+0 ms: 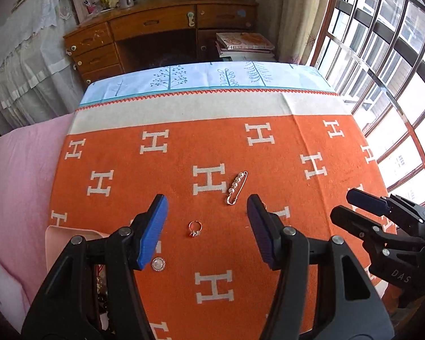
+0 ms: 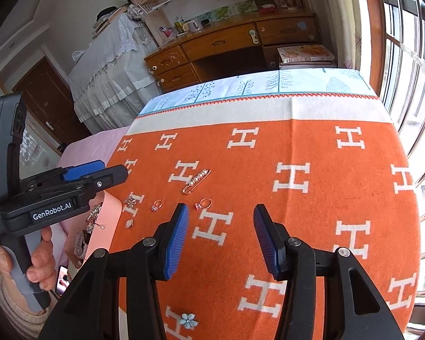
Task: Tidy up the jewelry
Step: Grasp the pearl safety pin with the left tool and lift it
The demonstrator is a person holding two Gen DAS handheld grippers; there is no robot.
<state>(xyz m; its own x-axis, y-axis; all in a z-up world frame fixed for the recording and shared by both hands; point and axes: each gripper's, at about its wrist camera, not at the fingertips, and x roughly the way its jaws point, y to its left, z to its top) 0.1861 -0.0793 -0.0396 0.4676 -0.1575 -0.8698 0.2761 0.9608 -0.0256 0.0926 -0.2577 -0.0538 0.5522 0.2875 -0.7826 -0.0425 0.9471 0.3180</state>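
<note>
An orange blanket (image 1: 212, 147) patterned with white H letters and a cream band covers the table, edged beyond by a pale blue cloth (image 1: 201, 80) printed with teal trees, while a gold pin strung with white pearls (image 1: 237, 187), a pink tray (image 2: 106, 223) and blue-padded black grippers (image 1: 206, 232) stand out.

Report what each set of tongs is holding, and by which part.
Nothing is held. The left tongs and right tongs are both open above the orange blanket; the pearl pin lies untouched.
</note>
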